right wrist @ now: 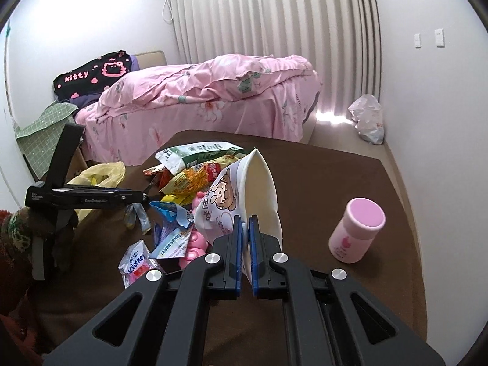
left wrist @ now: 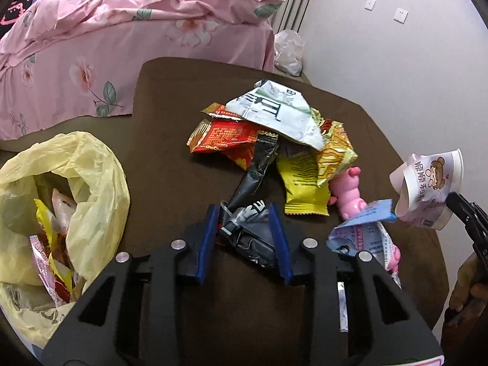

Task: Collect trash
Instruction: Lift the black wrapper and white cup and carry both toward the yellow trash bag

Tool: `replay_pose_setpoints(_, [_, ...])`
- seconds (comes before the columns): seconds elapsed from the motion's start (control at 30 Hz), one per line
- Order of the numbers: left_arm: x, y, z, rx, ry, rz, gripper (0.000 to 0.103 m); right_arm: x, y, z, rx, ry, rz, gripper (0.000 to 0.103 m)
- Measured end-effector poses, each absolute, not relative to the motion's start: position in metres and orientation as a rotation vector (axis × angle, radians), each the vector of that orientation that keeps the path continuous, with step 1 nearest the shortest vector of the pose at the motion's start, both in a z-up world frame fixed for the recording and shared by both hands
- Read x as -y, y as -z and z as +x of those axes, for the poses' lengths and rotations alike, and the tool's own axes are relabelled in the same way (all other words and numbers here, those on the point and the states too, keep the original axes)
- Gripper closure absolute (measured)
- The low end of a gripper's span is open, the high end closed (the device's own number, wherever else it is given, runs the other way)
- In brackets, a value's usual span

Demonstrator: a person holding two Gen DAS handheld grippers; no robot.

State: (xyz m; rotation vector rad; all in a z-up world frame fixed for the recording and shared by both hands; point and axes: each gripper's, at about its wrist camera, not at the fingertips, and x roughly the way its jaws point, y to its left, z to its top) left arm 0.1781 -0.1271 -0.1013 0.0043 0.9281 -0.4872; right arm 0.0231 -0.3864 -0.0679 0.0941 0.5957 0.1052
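Blue pads of the left gripper [left wrist: 246,213] pinch, it seems, the near end of a black wrapper [left wrist: 254,238] running far-near, with the yellow trash bag [left wrist: 91,164] to its left, while the right gripper [right wrist: 245,221] clamps a flattened paper cup [right wrist: 244,189].

A pink-capped bottle [right wrist: 355,231] stands upright on the brown table [right wrist: 335,177], with a pink floral bed [right wrist: 207,97] and pleated curtains [right wrist: 274,15] behind.

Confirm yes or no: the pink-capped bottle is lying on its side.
No, the pink-capped bottle stands upright on the brown table, apart from the wrapper pile.
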Motion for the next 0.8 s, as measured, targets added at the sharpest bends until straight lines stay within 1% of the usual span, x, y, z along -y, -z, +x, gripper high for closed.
replay_pose_setpoints(0.13, [0.122, 0.091, 0.162, -0.906, 0.497, -0.015, 0.091, 0.387, 0.062, 0.017, -0.588, -0.101, 0.099, 0.097])
replay_pose_setpoints(0.4, [0.107, 0.074, 0.141, -0.867, 0.513, -0.032, 0.091, 0.376, 0.044, 0.004, -0.550, -0.090, 0.067, 0.097])
replay_pose_setpoints(0.43, [0.105, 0.073, 0.139, -0.861, 0.521, -0.040, 0.089, 0.376, 0.044, 0.001, -0.551, -0.089, 0.065, 0.097])
replay_pose_setpoints(0.47, [0.104, 0.073, 0.137, -0.858, 0.532, -0.046, 0.080, 0.376, 0.044, 0.000, -0.553, -0.089, 0.066, 0.097])
replay_pose_setpoints(0.5, [0.103, 0.074, 0.136, -0.856, 0.542, -0.049, 0.065, 0.377, 0.045, -0.002, -0.556, -0.088, 0.068, 0.097])
replay_pose_setpoints(0.53, [0.103, 0.075, 0.133, -0.852, 0.551, -0.053, 0.058, 0.377, 0.046, -0.004, -0.559, -0.087, 0.073, 0.097])
replay_pose_setpoints(0.57, [0.102, 0.076, 0.130, -0.847, 0.561, -0.056, 0.054, 0.379, 0.049, -0.006, -0.561, -0.086, 0.079, 0.097])
replay_pose_setpoints(0.63, [0.105, 0.079, 0.126, -0.845, 0.568, -0.036, 0.053, 0.383, 0.054, -0.010, -0.570, -0.081, 0.093, 0.097])
replay_pose_setpoints(0.8, [0.122, 0.088, 0.136, -0.856, 0.538, 0.042, 0.053, 0.398, 0.068, -0.015, -0.596, -0.066, 0.149, 0.097])
